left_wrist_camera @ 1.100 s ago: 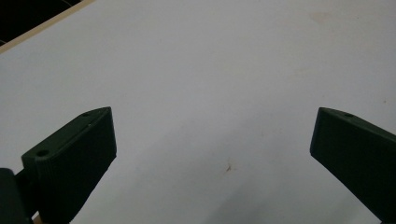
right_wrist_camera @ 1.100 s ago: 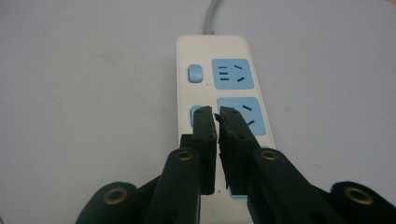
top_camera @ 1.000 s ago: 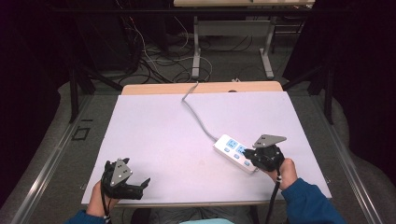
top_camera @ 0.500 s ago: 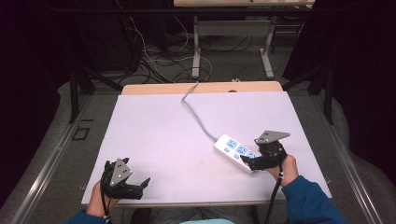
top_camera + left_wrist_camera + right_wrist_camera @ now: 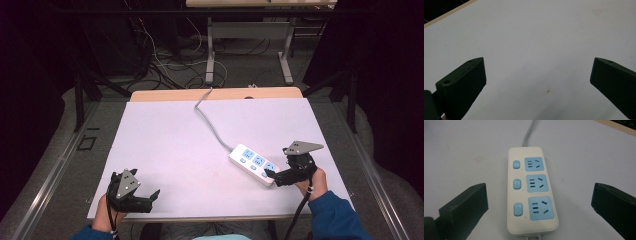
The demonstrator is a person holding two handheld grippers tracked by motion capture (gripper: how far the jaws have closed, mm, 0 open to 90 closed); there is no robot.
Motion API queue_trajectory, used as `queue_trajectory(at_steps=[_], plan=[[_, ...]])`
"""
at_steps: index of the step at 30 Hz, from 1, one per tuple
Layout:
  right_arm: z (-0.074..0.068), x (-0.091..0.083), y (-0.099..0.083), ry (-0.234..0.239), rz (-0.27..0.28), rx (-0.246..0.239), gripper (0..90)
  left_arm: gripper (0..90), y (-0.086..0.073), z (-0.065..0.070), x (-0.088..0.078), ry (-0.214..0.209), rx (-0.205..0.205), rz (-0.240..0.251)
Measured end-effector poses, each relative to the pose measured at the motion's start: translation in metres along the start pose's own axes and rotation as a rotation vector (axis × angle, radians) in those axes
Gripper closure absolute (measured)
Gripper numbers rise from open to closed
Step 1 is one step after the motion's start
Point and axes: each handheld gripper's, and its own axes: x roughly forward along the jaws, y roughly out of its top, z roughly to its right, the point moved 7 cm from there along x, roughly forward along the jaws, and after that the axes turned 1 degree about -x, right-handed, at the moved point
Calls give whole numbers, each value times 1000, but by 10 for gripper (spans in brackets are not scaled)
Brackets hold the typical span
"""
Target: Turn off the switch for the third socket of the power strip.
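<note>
A white power strip (image 5: 254, 163) with three blue sockets and three blue switches lies flat on the right half of the table, and its grey cable (image 5: 210, 120) runs off over the far edge. My right gripper (image 5: 274, 176) is open at the strip's near end. In the right gripper view, the strip (image 5: 531, 192) lies between the wide-apart jaws of that gripper (image 5: 538, 188), and neither jaw touches it. My left gripper (image 5: 150, 200) rests open at the front left corner. In the left gripper view, that gripper (image 5: 537, 62) has bare table between its jaws.
A pale sheet covers the table (image 5: 165, 145), with a wooden strip (image 5: 165, 95) showing at the far edge. Behind the table are loose floor cables (image 5: 165, 65) and the metal legs of another table (image 5: 210, 55).
My right gripper has drifted slightly to the right at the strip's near end. The left gripper and the strip have not moved.
</note>
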Motion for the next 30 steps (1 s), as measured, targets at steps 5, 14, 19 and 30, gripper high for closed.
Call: queue_trajectory(at_steps=[5,14,19,30], plan=[[1,-4,-6,-6,3,5,1,3,0,-1,0,-4,-7,4],[1,-11,-19,-22,-9,15,1,3,0,-6,-1,12,-7,4],[2,-18,-27,-32,-8,18,0,4,-1,-9,-2,20,-5,2],[0,-26,-43,-54,-20,27,0,3,-4,-16,-3,35,-23,-3]])
